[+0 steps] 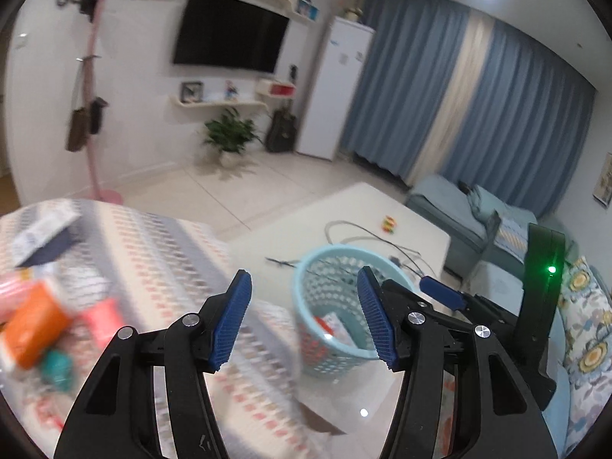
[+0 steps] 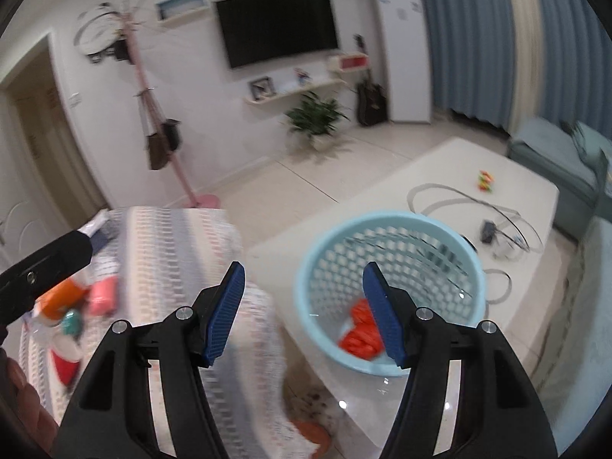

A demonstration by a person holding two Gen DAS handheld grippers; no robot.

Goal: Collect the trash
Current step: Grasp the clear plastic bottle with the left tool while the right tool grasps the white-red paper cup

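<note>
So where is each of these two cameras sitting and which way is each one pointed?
Left wrist: rides the left tongs, facing the pale blue perforated plastic basket and wall-mounted black TV; both blue-padded fingers show, the right tongs at right.
Right wrist: rides the right tongs, looking into the basket; the left tongs' black arm shows at left.
Shared: basket, TV, striped patterned cloth with litter.
</note>
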